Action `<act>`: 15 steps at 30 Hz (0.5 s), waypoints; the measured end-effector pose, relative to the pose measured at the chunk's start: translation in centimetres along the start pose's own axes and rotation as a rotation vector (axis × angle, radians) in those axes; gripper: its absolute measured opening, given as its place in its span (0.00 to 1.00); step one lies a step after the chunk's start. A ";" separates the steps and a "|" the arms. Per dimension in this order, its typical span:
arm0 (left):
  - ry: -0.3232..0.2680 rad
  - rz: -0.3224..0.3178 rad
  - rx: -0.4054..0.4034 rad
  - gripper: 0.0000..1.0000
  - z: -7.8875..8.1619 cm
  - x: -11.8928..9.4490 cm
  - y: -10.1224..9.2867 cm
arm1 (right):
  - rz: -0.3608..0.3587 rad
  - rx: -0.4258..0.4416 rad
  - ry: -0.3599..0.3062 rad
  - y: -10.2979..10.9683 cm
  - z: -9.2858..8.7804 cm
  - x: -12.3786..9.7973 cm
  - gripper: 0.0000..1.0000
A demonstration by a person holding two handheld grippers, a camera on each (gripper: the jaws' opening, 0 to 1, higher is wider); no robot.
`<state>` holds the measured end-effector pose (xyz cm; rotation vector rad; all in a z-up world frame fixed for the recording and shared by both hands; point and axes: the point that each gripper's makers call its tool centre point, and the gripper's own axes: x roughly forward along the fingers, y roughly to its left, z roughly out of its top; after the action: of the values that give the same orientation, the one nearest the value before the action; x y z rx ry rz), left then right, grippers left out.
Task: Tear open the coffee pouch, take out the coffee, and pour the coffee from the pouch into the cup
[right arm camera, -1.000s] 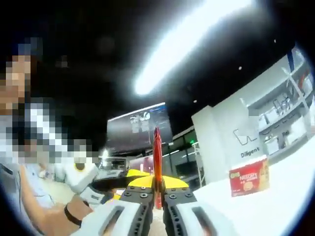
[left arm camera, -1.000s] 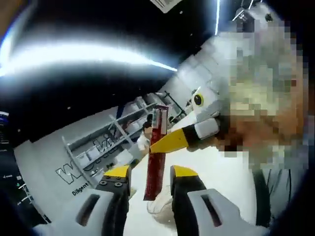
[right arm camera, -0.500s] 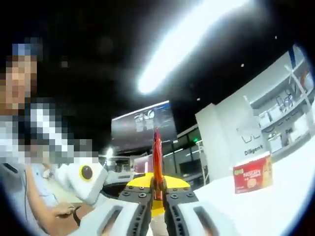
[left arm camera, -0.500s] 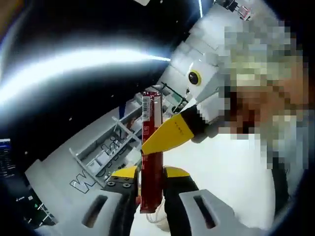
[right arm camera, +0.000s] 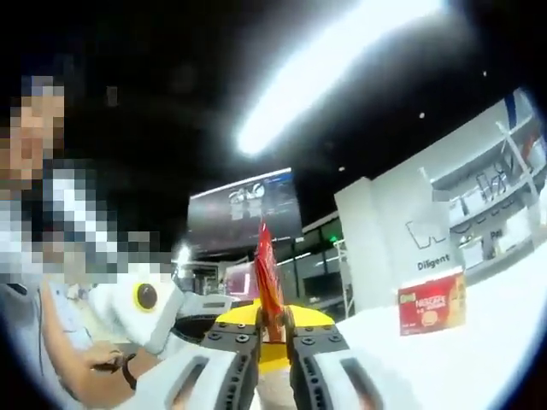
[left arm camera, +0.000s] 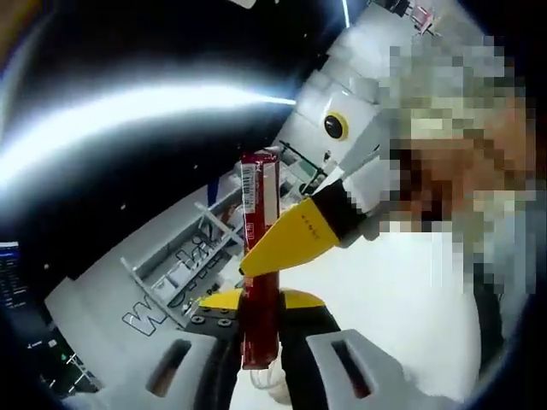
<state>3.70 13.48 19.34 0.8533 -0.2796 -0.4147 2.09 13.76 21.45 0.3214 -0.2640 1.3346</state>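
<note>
Coffee pouch (left arm camera: 259, 256) pinched by both claws above white table (right arm camera: 479, 359).

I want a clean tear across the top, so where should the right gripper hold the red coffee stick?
Probably high on the coffee stick, just under its top seal, coming from the flat face. It stands upright, the left gripper clamping its lower end; the right gripper now pinches mid-length.

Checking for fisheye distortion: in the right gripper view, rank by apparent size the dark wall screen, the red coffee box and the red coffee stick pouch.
1. Dark wall screen
2. Red coffee box, red coffee stick pouch: similar; the pouch is edge-on and nearer, so unranked.
</note>
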 end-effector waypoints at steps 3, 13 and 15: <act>0.013 -0.001 -0.003 0.17 -0.4 0.1 -0.1 | -0.030 -0.018 -0.012 -0.5 0.4 -0.5 0.19; 0.013 -0.001 -0.034 0.18 -0.7 0.3 0.2 | -0.059 -0.088 -0.072 -1.3 3.8 -2.4 0.06; -0.023 0.004 -0.068 0.19 -0.1 0.4 0.2 | -0.067 -0.090 -0.102 -1.4 4.2 -2.3 0.07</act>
<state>4.10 13.48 19.51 0.7821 -0.2865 -0.4283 2.93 9.81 24.44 0.3203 -0.3946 1.2380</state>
